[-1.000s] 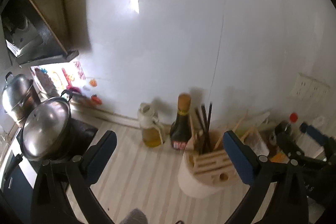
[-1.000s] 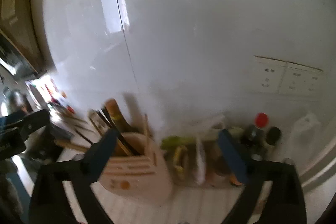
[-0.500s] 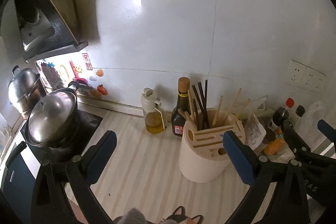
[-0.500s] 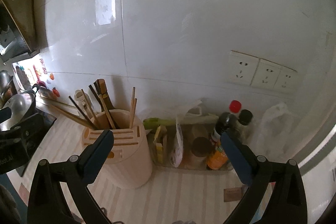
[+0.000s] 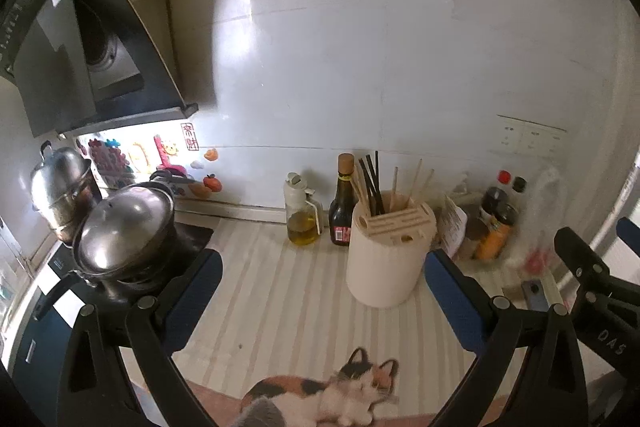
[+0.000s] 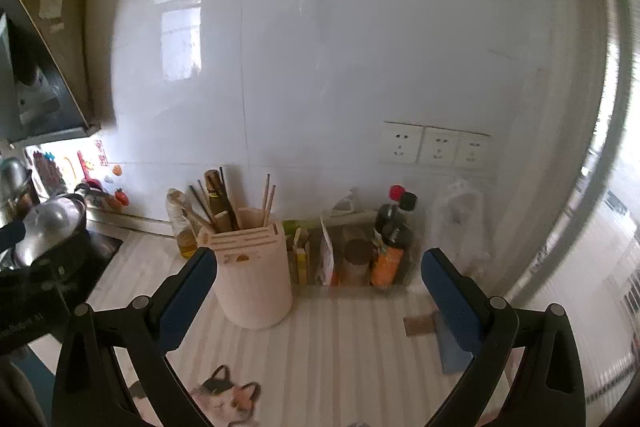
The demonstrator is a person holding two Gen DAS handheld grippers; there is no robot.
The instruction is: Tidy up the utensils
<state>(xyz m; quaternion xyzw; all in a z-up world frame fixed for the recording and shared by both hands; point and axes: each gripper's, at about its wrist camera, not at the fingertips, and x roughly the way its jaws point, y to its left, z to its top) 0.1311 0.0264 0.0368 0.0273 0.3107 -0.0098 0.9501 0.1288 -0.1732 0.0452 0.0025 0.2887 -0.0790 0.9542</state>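
Note:
A cream round utensil holder (image 5: 386,255) with a slotted top stands on the striped counter, holding black and wooden chopsticks (image 5: 372,183). It also shows in the right wrist view (image 6: 254,275), with chopsticks (image 6: 268,199) sticking up. My left gripper (image 5: 324,291) is open and empty, held back from the holder, which lies between its blue fingers toward the right one. My right gripper (image 6: 316,287) is open and empty, with the holder just inside its left finger. The right gripper's black frame shows at the right edge of the left wrist view (image 5: 592,291).
An oil bottle (image 5: 302,219) and dark sauce bottle (image 5: 343,211) stand behind the holder. Pots (image 5: 124,235) sit on the stove at left. Bottles and packets (image 6: 360,251) crowd the back right. A cat-print mat (image 5: 328,395) lies at the counter front. A small blue item (image 6: 452,347) lies right.
Both grippers have pulled back and up from the holder, so more of the counter, the cat mat and the wall come into view. Both stay open.

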